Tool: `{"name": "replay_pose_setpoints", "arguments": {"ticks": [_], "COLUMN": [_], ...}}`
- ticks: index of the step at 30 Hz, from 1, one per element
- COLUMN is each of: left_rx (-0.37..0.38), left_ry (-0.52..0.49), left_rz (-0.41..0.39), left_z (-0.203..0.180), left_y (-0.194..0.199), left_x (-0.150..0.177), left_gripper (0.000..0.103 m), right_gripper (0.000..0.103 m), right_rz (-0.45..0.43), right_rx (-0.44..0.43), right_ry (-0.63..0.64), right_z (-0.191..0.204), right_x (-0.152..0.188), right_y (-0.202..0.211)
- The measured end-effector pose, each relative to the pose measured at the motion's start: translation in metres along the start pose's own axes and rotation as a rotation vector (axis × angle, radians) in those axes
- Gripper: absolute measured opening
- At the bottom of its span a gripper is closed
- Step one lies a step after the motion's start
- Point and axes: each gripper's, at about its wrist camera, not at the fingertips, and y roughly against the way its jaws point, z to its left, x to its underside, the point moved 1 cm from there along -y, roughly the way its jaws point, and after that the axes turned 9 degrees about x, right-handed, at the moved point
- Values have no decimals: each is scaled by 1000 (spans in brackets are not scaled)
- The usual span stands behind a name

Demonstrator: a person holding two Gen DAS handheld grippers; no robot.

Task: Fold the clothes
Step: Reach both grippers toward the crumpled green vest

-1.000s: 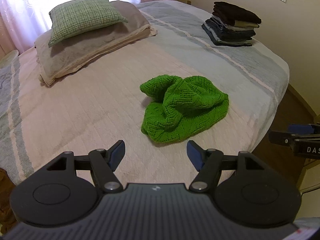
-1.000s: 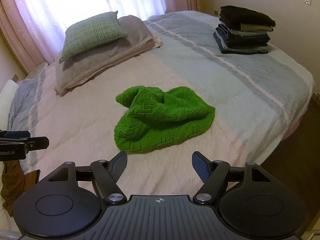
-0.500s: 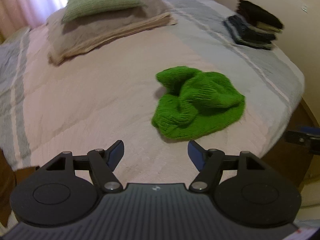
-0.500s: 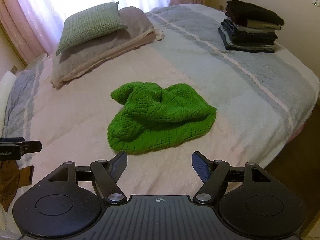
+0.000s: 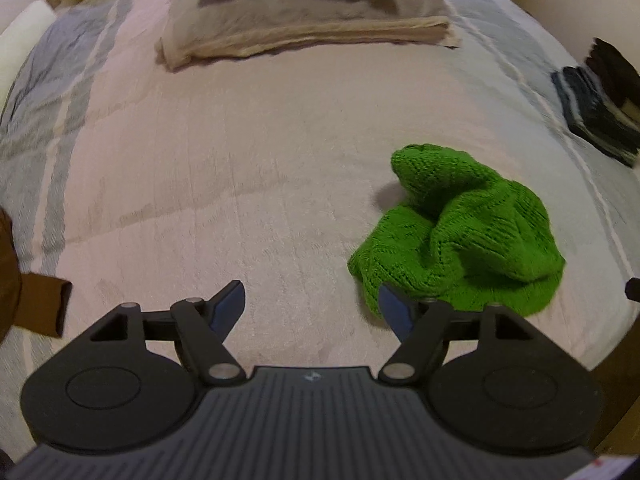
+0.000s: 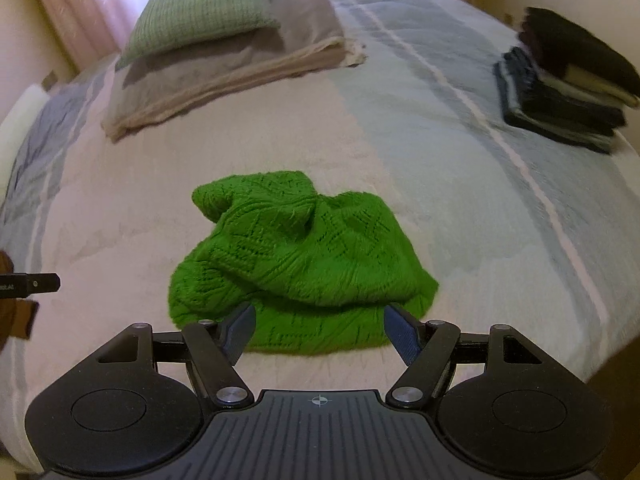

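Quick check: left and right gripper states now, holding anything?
Left gripper: jaws opening, holding nothing, green sweater beside it.
Right gripper: open, empty, over the sweater's near edge.

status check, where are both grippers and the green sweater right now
Left gripper opening, nothing between its fingers, just left of the green sweater. Right gripper open over its near edge. Sweater crumpled on the bed, nothing in the way.
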Motion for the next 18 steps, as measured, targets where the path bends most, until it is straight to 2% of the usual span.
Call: {"name": "replay_pose_setpoints", "arguments": {"ticks": [4, 9, 16, 17, 18], "left_rx": [-16, 3, 20, 16, 8], "left_ry": [11, -22, -106, -120, -130], "left_rz": [27, 48, 74, 79, 88], "left_z": [4, 16, 41, 44, 48], "left_y": [-22, -50, -91, -97, -103], "left_x": [-4, -16, -31, -33, -36], "left_gripper": [70, 72, 72, 72, 72], "right_gripper": [69, 69, 69, 61, 41], "right_rz": [21, 25, -27, -19, -34], "right_rx": [-33, -50, 27, 36, 17], "right_ry": [16, 14, -71, -76, -80], "right_z": [12, 46, 87, 89, 88], "right_x": [-13, -24, -46, -43, -39], "right_y": [-30, -68, -144, -155, -162]}}
